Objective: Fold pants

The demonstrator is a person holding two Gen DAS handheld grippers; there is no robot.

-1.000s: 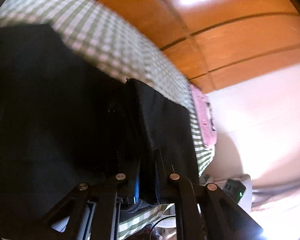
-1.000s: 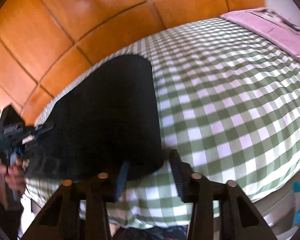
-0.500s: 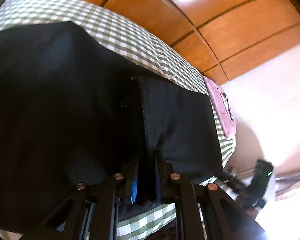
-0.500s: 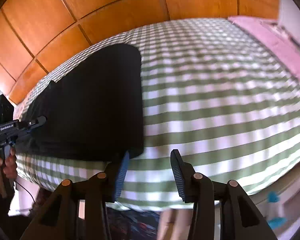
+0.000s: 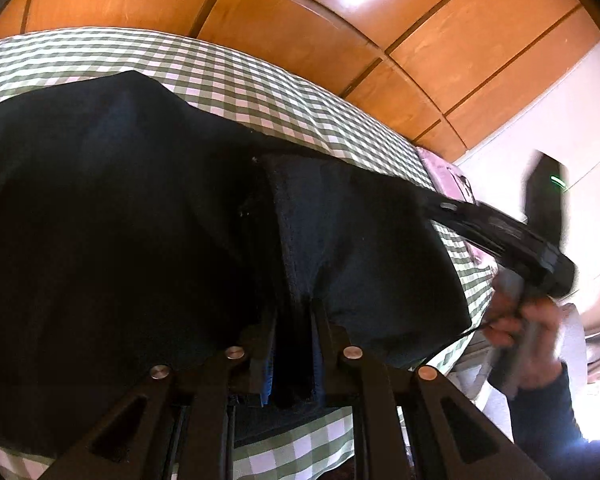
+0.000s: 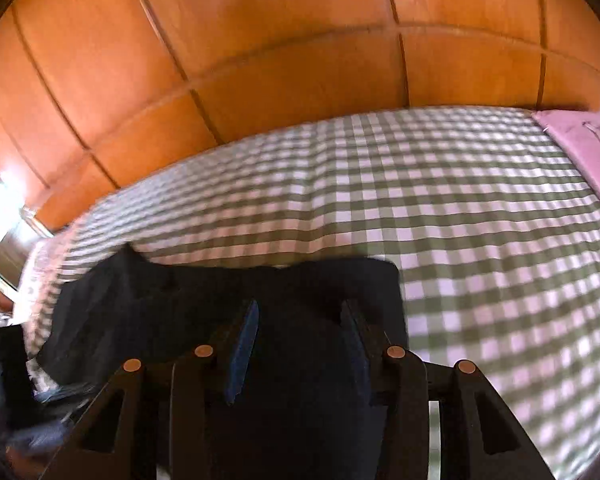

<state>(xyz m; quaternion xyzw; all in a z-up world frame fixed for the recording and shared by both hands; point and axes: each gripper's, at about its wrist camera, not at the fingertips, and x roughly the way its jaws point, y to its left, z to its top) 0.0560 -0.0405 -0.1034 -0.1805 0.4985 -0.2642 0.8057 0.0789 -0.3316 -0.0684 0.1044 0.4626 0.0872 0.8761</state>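
Left tongs [image 5: 294,320], jaws opening, still pinch the dark navy fabric pants [image 5: 140,220] on the green-checked bed [image 5: 260,92]. Right tongs [image 6: 300,336] stand part-open, straddling the pants without pressing.

1 pants [image 5: 140,240], 2 grippers, 1 checked bedsheet [image 6: 460,220], 1 pink pillow [image 6: 580,148].

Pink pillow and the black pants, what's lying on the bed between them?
Only bare green checked bedsheet. In the right wrist view nothing else sits on the stretch from the black pants across to the pink pillow.
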